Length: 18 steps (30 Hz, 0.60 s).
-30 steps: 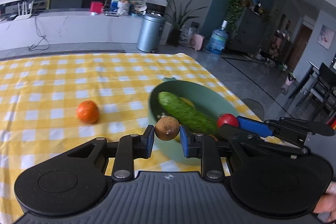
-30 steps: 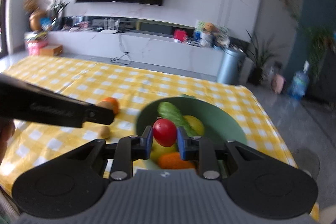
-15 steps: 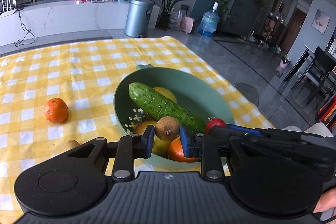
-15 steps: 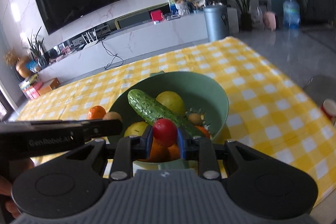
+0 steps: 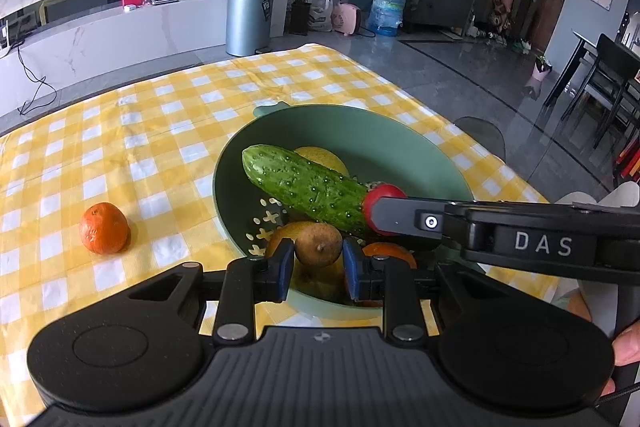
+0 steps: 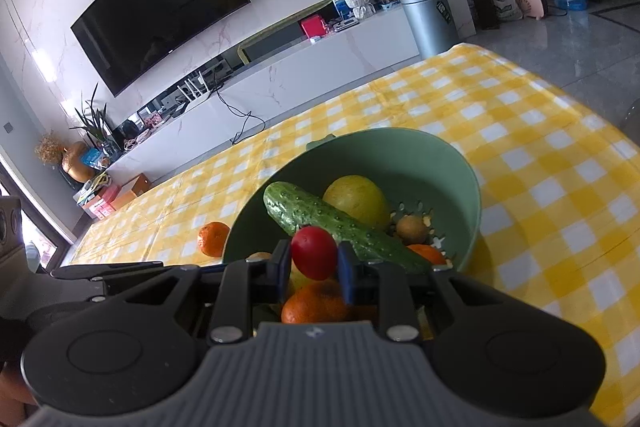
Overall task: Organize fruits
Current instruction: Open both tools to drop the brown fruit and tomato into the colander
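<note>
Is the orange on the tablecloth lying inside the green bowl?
No, the orange lies on the checked tablecloth, clearly apart from the green bowl.

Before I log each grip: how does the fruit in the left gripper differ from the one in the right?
The brown fruit in the left gripper is dull, rough-skinned and slightly larger; the red fruit in the right gripper is smooth, glossy and smaller. Both are roundish, pinched between shut blue pads, and held above the green bowl.
</note>
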Tool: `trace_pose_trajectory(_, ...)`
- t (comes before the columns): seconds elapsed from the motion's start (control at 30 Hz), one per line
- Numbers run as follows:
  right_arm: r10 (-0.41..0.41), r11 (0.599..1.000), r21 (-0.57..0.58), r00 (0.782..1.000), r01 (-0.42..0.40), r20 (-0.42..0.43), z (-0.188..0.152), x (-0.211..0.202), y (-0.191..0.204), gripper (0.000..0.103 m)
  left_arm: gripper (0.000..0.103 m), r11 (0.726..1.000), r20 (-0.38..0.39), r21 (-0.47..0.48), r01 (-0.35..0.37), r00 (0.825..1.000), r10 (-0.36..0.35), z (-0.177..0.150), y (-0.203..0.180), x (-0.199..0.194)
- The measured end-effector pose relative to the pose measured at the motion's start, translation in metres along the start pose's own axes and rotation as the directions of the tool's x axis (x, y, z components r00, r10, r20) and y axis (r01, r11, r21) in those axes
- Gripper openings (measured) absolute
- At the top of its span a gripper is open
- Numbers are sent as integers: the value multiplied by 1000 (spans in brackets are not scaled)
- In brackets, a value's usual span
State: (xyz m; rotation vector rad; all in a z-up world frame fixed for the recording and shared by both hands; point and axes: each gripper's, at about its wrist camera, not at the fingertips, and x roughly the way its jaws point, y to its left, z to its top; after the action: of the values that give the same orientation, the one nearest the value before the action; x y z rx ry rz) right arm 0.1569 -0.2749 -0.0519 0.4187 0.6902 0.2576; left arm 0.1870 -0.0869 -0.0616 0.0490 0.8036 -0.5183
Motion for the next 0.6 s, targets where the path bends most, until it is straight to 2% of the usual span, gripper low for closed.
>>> trace_pose_trajectory(0.27,-3,1000,-4,999,3,-32,0,14,0,22,30,999,1,48,-25,1000,25,-2,-7,2)
trace_pose_trajectory(0.6,-5,1000,-13,999,4,-35,0,15,2,24,49,997,11,73,-14,1000,14,-5,-13,-12)
